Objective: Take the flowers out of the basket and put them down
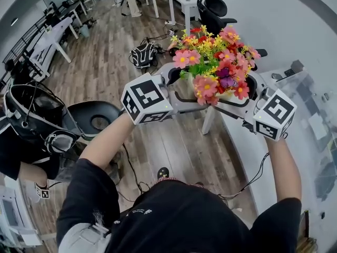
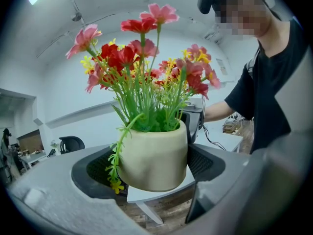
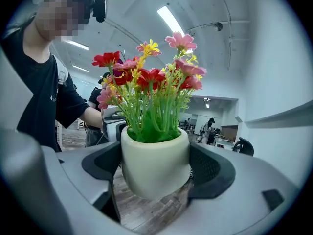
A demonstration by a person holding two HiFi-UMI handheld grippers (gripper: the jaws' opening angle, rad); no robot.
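Left gripper (image 1: 176, 86) and right gripper (image 1: 251, 95) each clamped on the cream pot (image 2: 154, 155), from opposite sides. Pot upright, flowers (image 1: 217, 62) in it, held in the air over a white desk (image 2: 146, 196) corner and wooden floor (image 1: 105, 62).

The wood-plank floor (image 1: 105, 67) carries everything in view. A white table (image 1: 208, 121) stands on it, showing only one leg and an edge. A black backpack (image 1: 142, 54) lies left of the table. A black office chair (image 1: 213, 10) stands beyond it.
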